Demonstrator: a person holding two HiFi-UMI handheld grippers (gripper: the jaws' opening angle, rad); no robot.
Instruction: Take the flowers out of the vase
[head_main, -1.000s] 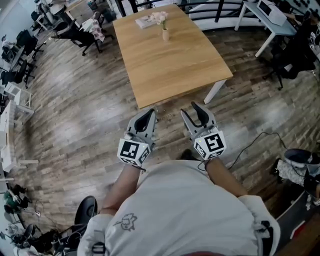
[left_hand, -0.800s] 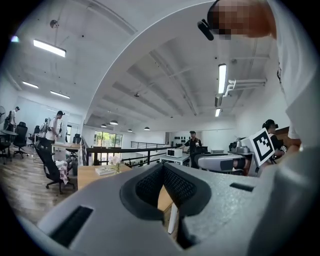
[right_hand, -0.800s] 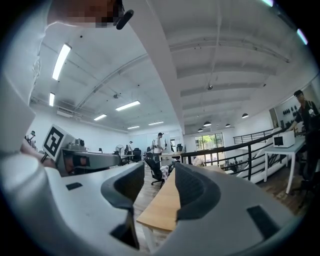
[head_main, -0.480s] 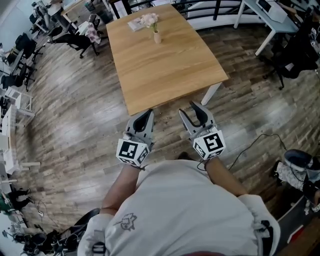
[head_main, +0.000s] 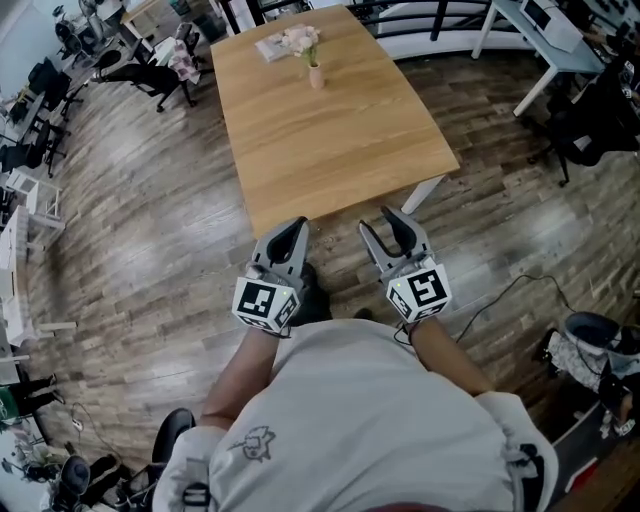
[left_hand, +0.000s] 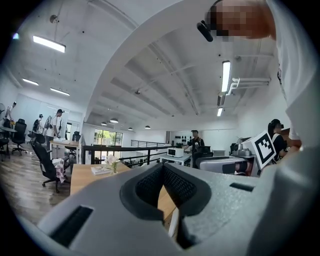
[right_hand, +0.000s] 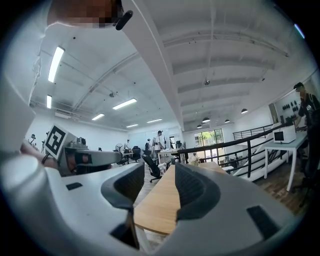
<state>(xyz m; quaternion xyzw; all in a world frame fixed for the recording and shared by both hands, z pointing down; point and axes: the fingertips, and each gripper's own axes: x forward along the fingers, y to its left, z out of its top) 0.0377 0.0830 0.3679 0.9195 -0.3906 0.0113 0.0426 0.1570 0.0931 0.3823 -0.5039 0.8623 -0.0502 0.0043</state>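
Status: nothing grasped, task not started.

- Left gripper (head_main: 293, 232): fingers (left_hand: 184, 186) closed tip to tip, nothing between them.
- Right gripper (head_main: 381, 221): fingers (right_hand: 196, 189) set wide, only the wooden surface (head_main: 330, 140) shows through the gap.
- Both hang over the floor (head_main: 150, 230) just off the near edge of the surface.
- Flowers (head_main: 300, 40) sit in the vase (head_main: 316, 77), upright at the far end, well apart from both grippers. A book (head_main: 270, 46) lies just beside the vase; I cannot tell if they touch.

Risks as I read them:
1. Reach. The vase is at the far end, so leaning across from here looks unworkable. Walking round is likely needed, and a cable (head_main: 497, 297) on the floor at the right and an office chair (head_main: 150, 75) at the left are trip or snag points.
2. Tip-over. The vase looks small, narrow and light. Pulling the stems with 1 gripper alone could lift it or topple it onto the book. Probably wants 1 gripper steadying the vase and 1 on the stems.
3. The left fingers must open first, or they will just nudge the vase.
4. Squeezing too hard could crush the stems; gripping the blooms could tear them.
5. A sideways pull could drag the vase off the far edge.

Writing: none readable. There are only square black-and-white markers on the left cube (head_main: 262, 300) and the right cube (head_main: 422, 290), plus a small line drawing on the shirt (head_main: 250, 443). The book cover is too small to read.
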